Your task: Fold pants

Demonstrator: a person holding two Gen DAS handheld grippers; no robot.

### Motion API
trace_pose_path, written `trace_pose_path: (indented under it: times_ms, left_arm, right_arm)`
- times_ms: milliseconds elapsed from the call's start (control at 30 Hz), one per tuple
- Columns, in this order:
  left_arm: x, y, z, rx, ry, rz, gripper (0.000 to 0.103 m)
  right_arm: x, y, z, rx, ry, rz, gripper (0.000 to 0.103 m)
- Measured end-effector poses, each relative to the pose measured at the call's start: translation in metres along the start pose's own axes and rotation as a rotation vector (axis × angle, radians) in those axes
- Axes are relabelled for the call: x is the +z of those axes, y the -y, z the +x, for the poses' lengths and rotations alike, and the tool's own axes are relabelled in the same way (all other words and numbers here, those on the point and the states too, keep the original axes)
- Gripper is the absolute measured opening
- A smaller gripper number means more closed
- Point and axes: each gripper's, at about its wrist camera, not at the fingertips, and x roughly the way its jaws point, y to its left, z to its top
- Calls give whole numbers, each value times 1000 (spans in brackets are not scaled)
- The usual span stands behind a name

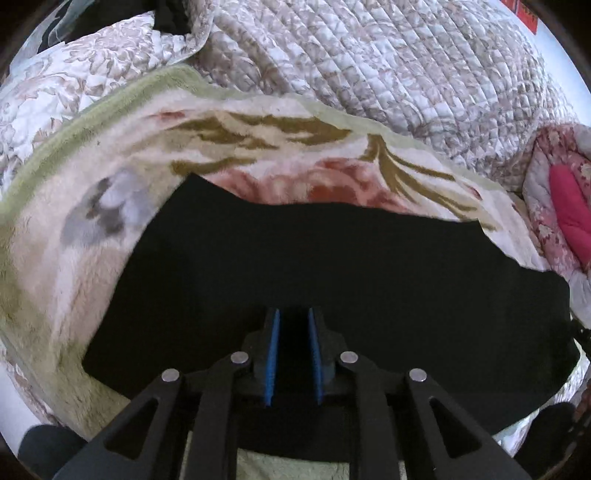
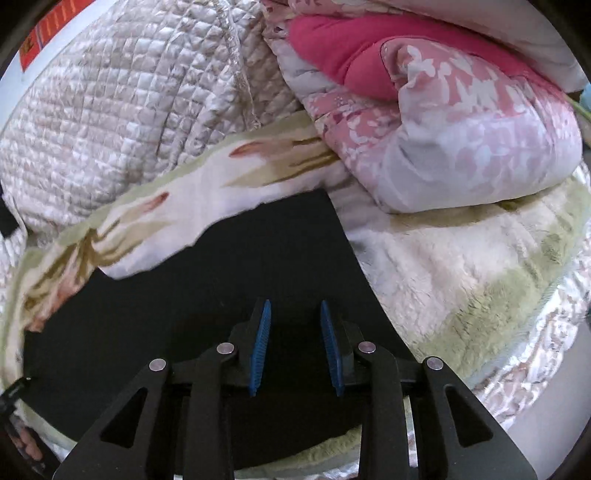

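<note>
Black pants (image 1: 314,266) are seen spread flat on a plush floral blanket (image 1: 122,236), filling the lower middle of both wrist views; in the right wrist view the same black fabric (image 2: 207,280) is crossed at its upper left by a fold of the blanket (image 2: 173,218). No fold lines or details can be made out in the dark cloth. The left gripper (image 1: 293,314) is held low over the pants with its blue-padded fingers (image 1: 273,354) parted by a narrow gap; nothing is seen pinched between them, though contact with the fabric cannot be told. The right gripper (image 2: 295,306) is likewise held over the pants near their right edge, fingers (image 2: 260,347) set apart with a wider gap and nothing gripped. No containers are visible. A red label or sign (image 2: 51,33) with small dark markings is seen at the upper left of the right view, and again at the upper right of the left view (image 1: 526,14); the writing is too small to be read. Behind the blanket a quilted beige-and-white bedspread (image 1: 388,74) is bunched up. A pink floral duvet (image 2: 461,147) with a bright magenta lining (image 2: 343,48) is piled to the right, resting on the blanket. A shiny quilted edge (image 2: 524,354) is seen at the bed's lower right.
</note>
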Motion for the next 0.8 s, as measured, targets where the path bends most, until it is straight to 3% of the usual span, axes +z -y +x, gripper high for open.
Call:
trace_pose_path:
  times_ms: [167,233,367,567,800]
  left_arm:
    - [26,-3,10,28,50,-19,19]
    - [31,-13,24,76,19,-50,20]
    - [29,-18,23,90,19,-39,20]
    - [18,10,1,39,40,26,20]
    - [-3,46,-24,-26,46,123,22]
  right_arm:
    - [6,-15,15,25,-15,-41,29]
    - [5,-17,20,1,-11,-62,32]
    - [3,-31,5,37,10,-102,37]
    - [-27,-86,-12,182,-20,-271,37]
    - [-68,-127,-16,261,-84,-392,37]
